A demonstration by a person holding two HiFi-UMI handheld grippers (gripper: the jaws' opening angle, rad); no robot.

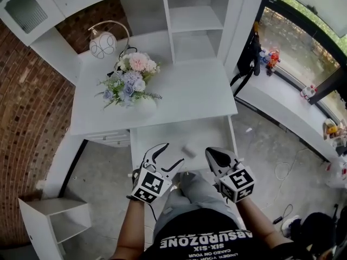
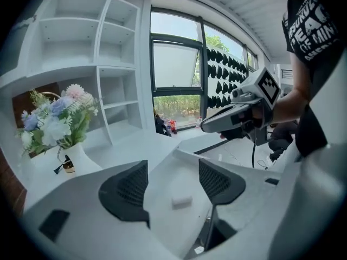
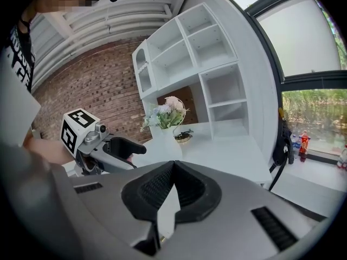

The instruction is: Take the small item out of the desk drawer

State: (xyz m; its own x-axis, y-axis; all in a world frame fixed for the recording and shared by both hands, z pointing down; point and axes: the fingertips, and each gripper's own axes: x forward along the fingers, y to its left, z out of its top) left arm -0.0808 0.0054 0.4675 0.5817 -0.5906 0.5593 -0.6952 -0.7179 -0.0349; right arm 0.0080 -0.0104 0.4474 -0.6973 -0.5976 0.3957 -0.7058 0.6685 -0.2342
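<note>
You are holding the left gripper [image 2: 173, 169] over the front of the open drawer [image 1: 162, 134], and its jaws are standing wide apart, pressing on nothing. The small white block [image 2: 181, 201] is lying flat on the drawer's floor, toward the drawer's front and a little right of its middle. In the left gripper view it is showing in the gap between those jaws, touching neither pad. Its long axis is running crosswise to the line of the left jaws, roughly along the drawer's width with a slight skew. You are keeping the right gripper [image 3: 172, 167] over the drawer's front right corner, its jaws meeting tip to tip and gripping nothing. Behind the drawer the bench [image 1: 190, 91] is carrying a vase of flowers [image 1: 130, 80], standing back from the drawer's left rear corner.
</note>
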